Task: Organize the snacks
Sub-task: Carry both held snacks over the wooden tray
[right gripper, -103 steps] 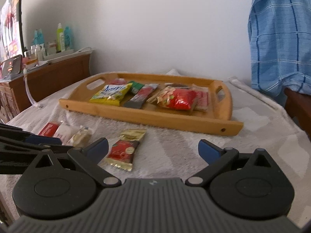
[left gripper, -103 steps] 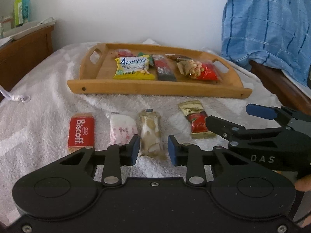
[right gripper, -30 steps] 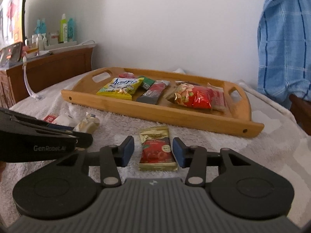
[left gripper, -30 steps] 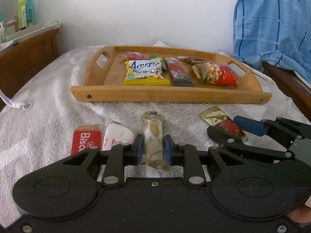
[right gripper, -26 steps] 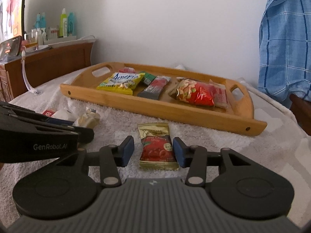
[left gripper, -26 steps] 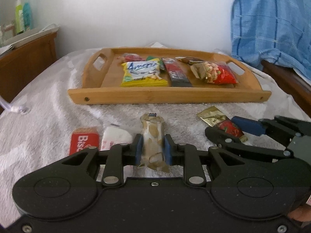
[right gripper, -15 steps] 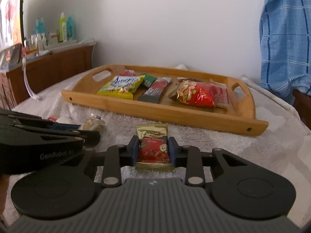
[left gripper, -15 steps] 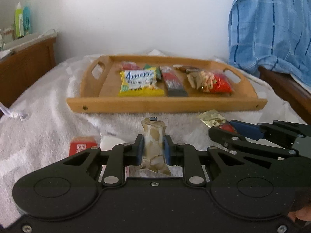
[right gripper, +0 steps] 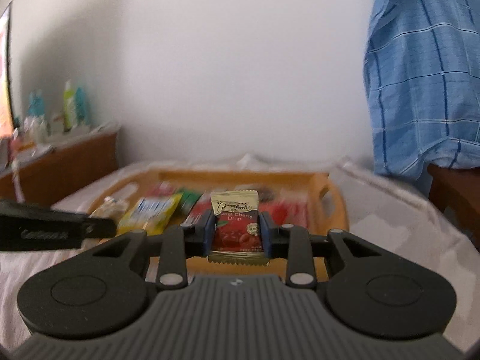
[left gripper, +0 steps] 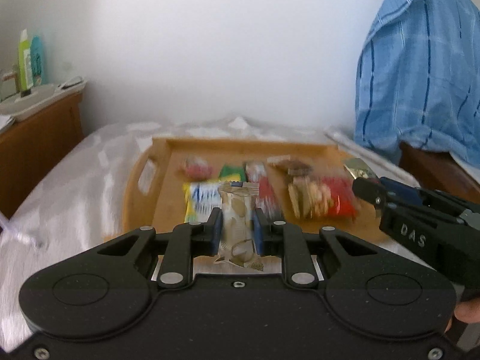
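My left gripper (left gripper: 237, 225) is shut on a beige-and-white snack packet (left gripper: 238, 225) and holds it in the air over the near side of the wooden tray (left gripper: 141, 198). My right gripper (right gripper: 237, 231) is shut on a red-and-gold cherry drop packet (right gripper: 235, 228), also lifted over the tray (right gripper: 337, 207). The right gripper also shows in the left wrist view (left gripper: 372, 187), to the right, with the gold packet end (left gripper: 358, 168) sticking out. The tray holds a yellow-and-blue bag (left gripper: 199, 201), a red bar (left gripper: 267, 192) and a red nut bag (left gripper: 324, 201).
The tray lies on a white towel-covered bed (left gripper: 75, 174). A wooden sideboard with bottles (left gripper: 30, 60) stands at the left. A blue checked shirt (left gripper: 420, 75) hangs at the right over a wooden edge (left gripper: 435, 171). The view is blurred by motion.
Both grippers closed on their packets, lifted them off the towel and moved forward over the tray. The Biscoff and white packets have dropped out of view.
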`<control>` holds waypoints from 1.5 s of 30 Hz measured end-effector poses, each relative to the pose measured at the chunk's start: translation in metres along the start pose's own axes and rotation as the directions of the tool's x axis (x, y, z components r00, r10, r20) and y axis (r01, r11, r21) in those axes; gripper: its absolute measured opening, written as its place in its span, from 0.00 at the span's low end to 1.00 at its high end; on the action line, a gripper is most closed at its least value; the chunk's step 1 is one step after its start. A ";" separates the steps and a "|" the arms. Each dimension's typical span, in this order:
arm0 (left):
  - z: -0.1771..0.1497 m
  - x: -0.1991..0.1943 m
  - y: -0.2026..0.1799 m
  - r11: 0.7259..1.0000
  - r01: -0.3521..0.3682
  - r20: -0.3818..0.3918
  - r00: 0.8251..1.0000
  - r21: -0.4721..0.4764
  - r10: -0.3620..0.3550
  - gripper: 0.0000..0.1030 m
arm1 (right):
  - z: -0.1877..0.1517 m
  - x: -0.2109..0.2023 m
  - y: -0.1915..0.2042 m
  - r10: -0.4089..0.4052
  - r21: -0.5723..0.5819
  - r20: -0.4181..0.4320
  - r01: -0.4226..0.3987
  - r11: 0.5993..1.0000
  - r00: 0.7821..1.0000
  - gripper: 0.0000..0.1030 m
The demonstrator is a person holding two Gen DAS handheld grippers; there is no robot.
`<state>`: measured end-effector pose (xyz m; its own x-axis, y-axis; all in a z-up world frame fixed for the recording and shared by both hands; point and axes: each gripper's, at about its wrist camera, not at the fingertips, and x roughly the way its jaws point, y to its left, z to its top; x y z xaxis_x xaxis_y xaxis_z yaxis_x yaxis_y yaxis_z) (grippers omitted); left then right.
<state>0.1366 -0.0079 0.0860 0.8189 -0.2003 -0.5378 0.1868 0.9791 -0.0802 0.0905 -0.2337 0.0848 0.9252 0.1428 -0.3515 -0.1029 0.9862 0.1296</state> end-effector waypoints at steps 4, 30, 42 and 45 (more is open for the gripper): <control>0.030 0.021 0.001 1.000 0.012 0.016 1.000 -0.005 -0.012 0.20 | 0.023 0.026 -0.014 -0.038 0.023 0.058 0.037 0.999 0.998 0.35; 0.088 0.195 0.007 0.998 -0.056 -0.192 0.980 -0.024 0.050 0.20 | 0.033 0.149 -0.075 -0.099 0.112 -0.137 0.115 0.987 0.986 0.36; 0.079 0.207 0.007 0.997 -0.071 -0.224 0.972 -0.003 0.069 0.20 | 0.030 0.155 -0.079 -0.097 0.137 -0.181 0.123 0.983 0.979 0.37; 0.078 0.207 0.006 0.998 -0.068 -0.228 0.971 0.008 0.069 0.20 | 0.030 0.157 -0.079 -0.097 0.137 -0.194 0.125 0.983 0.976 0.37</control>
<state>0.3495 -0.0460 0.0395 0.6845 -0.1195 -0.7191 0.1347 0.9902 -0.0363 0.2547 -0.2915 0.0473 0.8423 0.0595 -0.5358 0.0647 0.9756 0.2099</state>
